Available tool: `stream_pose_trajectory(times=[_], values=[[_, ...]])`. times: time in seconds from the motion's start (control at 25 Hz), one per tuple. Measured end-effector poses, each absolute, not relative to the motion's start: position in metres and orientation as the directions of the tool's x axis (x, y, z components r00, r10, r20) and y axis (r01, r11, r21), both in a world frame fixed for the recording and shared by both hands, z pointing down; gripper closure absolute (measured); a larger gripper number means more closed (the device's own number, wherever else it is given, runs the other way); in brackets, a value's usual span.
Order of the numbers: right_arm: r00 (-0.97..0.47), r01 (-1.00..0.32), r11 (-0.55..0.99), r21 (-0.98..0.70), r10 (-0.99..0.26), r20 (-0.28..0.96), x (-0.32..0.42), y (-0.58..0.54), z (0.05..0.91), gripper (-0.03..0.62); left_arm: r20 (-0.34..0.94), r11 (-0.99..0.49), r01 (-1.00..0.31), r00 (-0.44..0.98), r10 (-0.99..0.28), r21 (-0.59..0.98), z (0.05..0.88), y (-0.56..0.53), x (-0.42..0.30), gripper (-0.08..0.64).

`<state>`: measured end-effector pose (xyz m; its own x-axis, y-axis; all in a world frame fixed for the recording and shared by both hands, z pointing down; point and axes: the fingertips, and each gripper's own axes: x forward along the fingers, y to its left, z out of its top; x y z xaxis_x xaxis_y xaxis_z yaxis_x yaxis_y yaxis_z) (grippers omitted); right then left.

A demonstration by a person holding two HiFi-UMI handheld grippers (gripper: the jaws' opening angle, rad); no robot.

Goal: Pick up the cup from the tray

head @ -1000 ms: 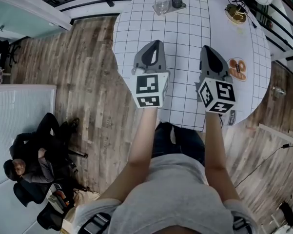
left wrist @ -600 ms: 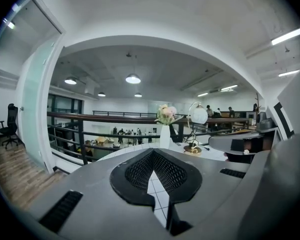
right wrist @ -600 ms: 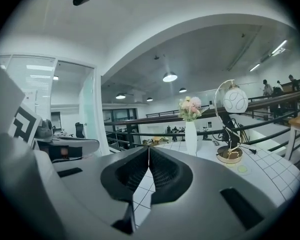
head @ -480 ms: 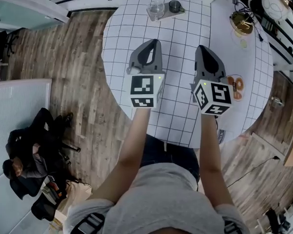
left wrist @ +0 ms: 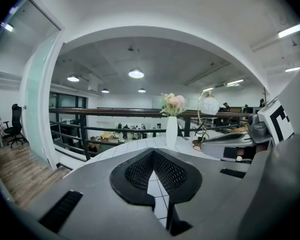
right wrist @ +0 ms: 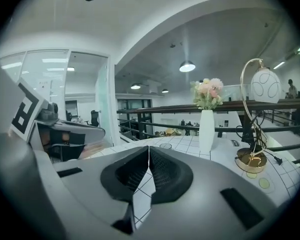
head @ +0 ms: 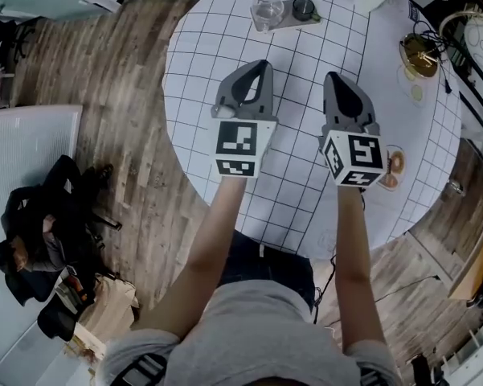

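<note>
Over the table (head: 299,63): left gripper (head: 259,67) and right gripper (head: 336,77) jaws fully closed, both empty. Cup (head: 267,11) on tray (head: 284,26), well apart.

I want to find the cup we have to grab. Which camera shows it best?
The head view: it looks down on the clear cup standing on its tray at the far edge of the table. The right gripper view shows only a tiny rim, far off. The left gripper view doesn't show it.
</note>
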<state>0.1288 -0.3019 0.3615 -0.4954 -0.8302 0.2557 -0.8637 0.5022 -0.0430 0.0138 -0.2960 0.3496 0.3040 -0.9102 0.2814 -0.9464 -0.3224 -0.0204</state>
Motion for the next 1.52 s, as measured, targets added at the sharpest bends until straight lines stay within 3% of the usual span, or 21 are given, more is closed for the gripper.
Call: stream_pose_trajectory(times=[0.48,0.76,1.12,1.16,1.24,1.52], values=[[-0.533,-0.824,0.567,-0.004,-0.773,0.345,0.116,-0.356,0.396,0.583,0.314,-0.333,-0.942,0.325,-0.892,0.029,0.379,-0.320,-0.007,0.554],[-0.607,-0.775,0.630,-0.057,-0.716,0.344,0.112,-0.418,0.403,0.583,0.330,-0.347,-0.937,0.337,-0.882,0.029,0.388,-0.332,-0.025,0.554],[-0.651,-0.714,0.696,-0.073,-0.624,0.432,0.108,-0.467,0.440,0.580,0.347,-0.334,-0.942,0.326,-0.879,0.040,0.404,-0.350,-0.040,0.554],[-0.653,-0.708,0.704,-0.065,-0.615,0.442,0.107,-0.470,0.445,0.564,0.351,-0.331,-0.943,0.324,-0.879,0.041,0.406,-0.351,-0.041,0.554],[-0.656,-0.687,0.725,-0.045,-0.593,0.467,0.105,-0.477,0.452,0.463,0.354,-0.326,-0.944,0.319,-0.879,0.040,0.408,-0.355,-0.042,0.554],[-0.636,-0.636,0.771,0.031,-0.547,0.545,0.100,-0.499,0.478,0.453,0.362,-0.330,-0.943,0.321,-0.875,0.038,0.414,-0.364,-0.041,0.554]])
